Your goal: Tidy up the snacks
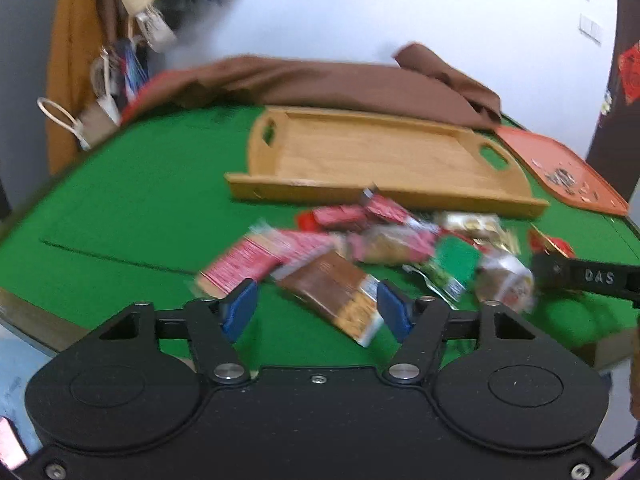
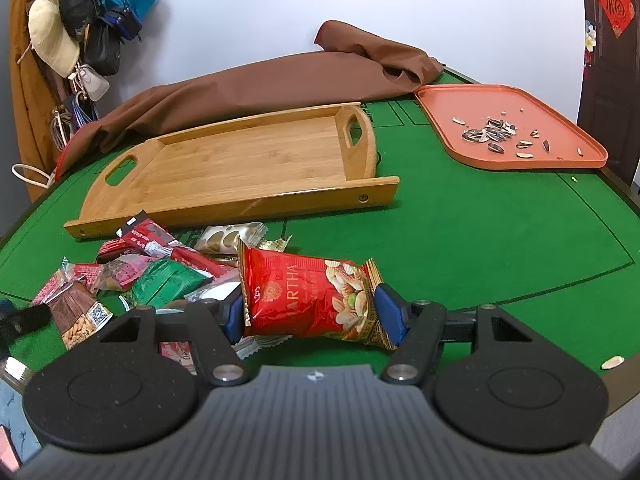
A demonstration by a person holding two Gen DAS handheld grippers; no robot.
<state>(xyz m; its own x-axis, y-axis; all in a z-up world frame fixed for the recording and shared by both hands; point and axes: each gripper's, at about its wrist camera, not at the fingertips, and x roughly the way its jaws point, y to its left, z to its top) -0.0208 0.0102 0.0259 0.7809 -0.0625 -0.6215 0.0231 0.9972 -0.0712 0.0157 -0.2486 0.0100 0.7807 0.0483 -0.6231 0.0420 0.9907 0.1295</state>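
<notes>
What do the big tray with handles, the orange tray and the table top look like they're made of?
The big tray looks like bamboo or light wood: pale grain strips, smooth finish. The orange tray seems to be matte moulded plastic, one even colour with a thin raised rim. The table top appears covered in green felt, flat and unshiny.

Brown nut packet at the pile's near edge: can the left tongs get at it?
Probably yes: the brown nut packet lies on top, uncovered, between the left tongs' open pads.

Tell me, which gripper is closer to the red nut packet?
Right. The right gripper grips the red nut packet; the left gripper hovers by the pile's other side.
</notes>
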